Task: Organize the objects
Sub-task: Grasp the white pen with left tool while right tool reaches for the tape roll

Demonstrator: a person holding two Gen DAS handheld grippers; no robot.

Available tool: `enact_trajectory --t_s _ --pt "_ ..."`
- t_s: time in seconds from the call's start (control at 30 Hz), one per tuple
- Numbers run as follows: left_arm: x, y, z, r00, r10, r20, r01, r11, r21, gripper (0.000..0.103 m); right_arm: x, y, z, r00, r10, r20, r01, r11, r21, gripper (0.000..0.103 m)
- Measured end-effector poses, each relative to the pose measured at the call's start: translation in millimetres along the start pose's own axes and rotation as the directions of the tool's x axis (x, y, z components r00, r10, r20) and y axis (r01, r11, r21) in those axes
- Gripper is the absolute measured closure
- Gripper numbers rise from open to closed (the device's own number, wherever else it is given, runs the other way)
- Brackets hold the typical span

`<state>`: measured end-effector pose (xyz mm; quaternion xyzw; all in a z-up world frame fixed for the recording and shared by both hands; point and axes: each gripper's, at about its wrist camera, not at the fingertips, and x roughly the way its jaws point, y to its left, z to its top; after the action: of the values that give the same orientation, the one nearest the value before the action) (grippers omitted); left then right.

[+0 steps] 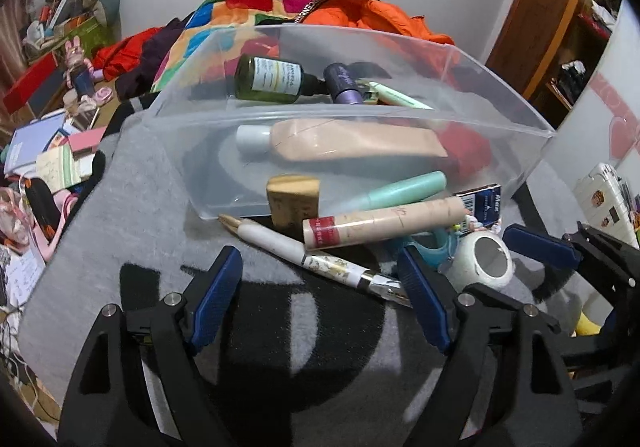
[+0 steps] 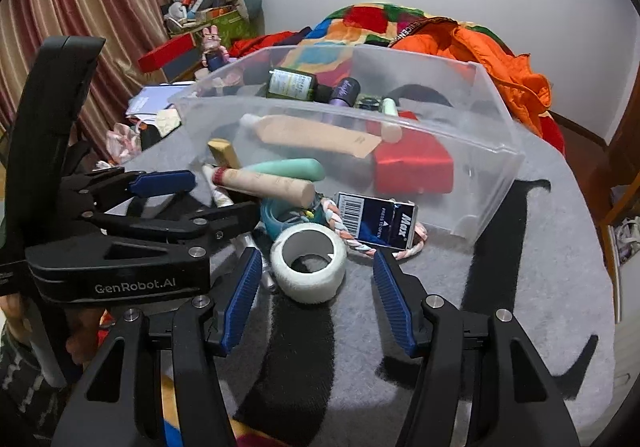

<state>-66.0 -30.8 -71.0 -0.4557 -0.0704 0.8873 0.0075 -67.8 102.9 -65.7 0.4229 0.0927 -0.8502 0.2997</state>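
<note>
A clear plastic bin [image 1: 192,167] [image 2: 496,183] lies on a grey mat and holds a green bottle [image 1: 272,81], a purple bottle [image 1: 344,85], a beige tube [image 1: 352,141] and a red box [image 2: 412,167]. Loose things lie in front of it: a white pen [image 1: 288,247], a beige tube with a red cap [image 1: 384,223], a blue Max box [image 2: 376,221] and a white tape roll [image 2: 308,263]. My left gripper [image 1: 320,279] is open, with the pen lying across its gap. My right gripper [image 2: 316,279] is open just short of the tape roll.
A wooden block [image 1: 292,201], a mint tube [image 1: 404,187], a teal ring [image 2: 276,221] and a braided cord [image 2: 340,223] crowd the bin's front. A patchwork blanket [image 2: 360,23] and an orange jacket [image 2: 500,59] are heaped behind. Papers and boxes [image 1: 48,151] lie at the left.
</note>
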Motion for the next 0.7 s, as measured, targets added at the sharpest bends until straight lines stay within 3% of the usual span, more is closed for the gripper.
enact_trajectory --t_s 0.27,0.4,0.57,0.7 --pt "-21.5 21.2 -16.5 1.000 -0.027 0.015 0.028 0.999 -0.028 0.029 -7.9 -2.2 -2.7 1.000 0.020 0.020 -0.020 1.000 0.000 0.068" --pt "-36.0 41.0 -25.3 1.000 -0.027 -0.001 0.027 0.998 -0.064 0.037 -13.1 -1.9 -4.6 1.000 0.008 0.031 -0.008 1.000 -0.003 0.068" --pt "-39.6 49.6 -21.6 0.995 -0.100 0.007 0.100 0.985 -0.143 0.037 -9.5 -0.3 -3.2 1.000 0.005 0.022 -0.005 1.000 0.005 0.067" --pt "-30.9 29.3 -10.0 0.997 -0.074 0.016 0.075 0.989 -0.128 0.035 -5.1 -0.8 -2.6 1.000 0.013 0.005 -0.013 1.000 0.017 0.067"
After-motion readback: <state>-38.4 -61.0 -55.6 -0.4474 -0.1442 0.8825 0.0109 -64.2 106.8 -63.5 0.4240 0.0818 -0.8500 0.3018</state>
